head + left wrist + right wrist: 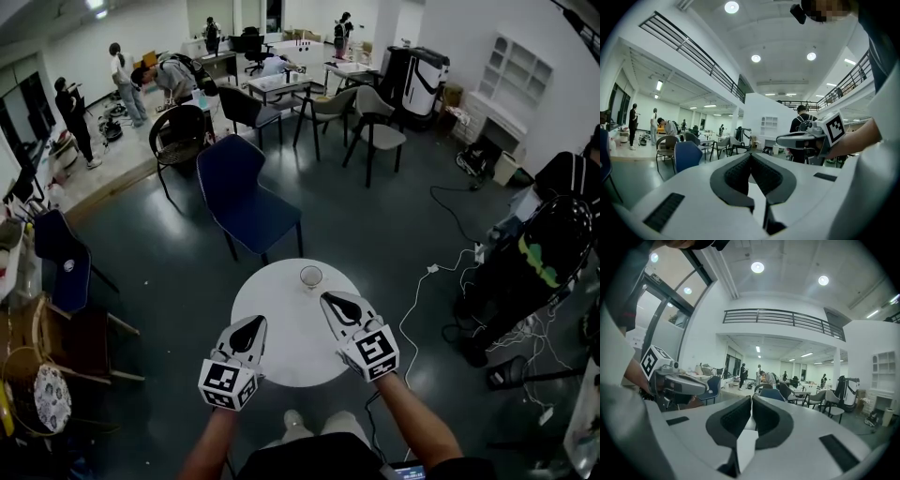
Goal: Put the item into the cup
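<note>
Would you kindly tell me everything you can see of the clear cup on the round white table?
The small clear cup looks like glass or clear plastic, with a round rim and no handle or lid that I can see. It stands upright, mouth up, near the far edge of the round white table. It appears empty, though it is too small to be sure. Only the table touches it. The right gripper is the nearest thing and stops short of it.
</note>
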Demonstrator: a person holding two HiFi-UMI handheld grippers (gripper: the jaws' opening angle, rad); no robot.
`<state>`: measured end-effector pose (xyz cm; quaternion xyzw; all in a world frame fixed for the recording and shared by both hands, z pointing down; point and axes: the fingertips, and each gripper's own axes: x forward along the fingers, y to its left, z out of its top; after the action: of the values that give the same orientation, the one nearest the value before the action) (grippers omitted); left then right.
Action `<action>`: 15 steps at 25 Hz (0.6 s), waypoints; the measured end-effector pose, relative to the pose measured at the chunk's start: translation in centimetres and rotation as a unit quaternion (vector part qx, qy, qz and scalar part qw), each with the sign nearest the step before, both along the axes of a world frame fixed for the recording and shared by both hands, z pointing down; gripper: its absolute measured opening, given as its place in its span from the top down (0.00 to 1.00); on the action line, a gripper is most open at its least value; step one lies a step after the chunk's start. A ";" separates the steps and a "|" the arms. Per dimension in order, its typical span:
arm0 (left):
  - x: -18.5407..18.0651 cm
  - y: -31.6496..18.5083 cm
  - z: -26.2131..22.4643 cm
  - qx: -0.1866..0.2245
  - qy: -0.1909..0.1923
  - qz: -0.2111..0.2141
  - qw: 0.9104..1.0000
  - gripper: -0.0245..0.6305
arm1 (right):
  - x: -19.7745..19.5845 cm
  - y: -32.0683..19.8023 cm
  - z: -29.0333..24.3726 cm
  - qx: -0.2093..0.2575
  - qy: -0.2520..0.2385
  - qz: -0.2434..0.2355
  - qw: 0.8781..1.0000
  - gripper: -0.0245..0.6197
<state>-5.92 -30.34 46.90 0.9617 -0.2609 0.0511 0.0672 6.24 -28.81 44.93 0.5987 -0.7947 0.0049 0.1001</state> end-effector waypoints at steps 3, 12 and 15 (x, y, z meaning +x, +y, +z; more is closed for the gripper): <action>0.6 0.5 -0.1 0.000 0.001 0.002 1.000 0.94 | 0.3 0.6 -0.1 -0.001 -0.001 -0.001 1.000 0.92; 2.4 2.3 -0.4 0.004 0.002 0.007 1.000 0.94 | 0.5 2.7 -1.3 0.014 -0.009 -0.011 1.000 0.92; 2.8 3.2 -0.8 0.007 0.003 0.006 1.000 0.94 | 0.5 3.4 -1.6 0.014 0.002 -0.019 1.000 0.92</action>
<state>-3.16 -27.15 46.07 0.9639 -0.2549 0.0465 0.0614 6.72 -25.37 43.29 0.5850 -0.8055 -0.0099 0.0934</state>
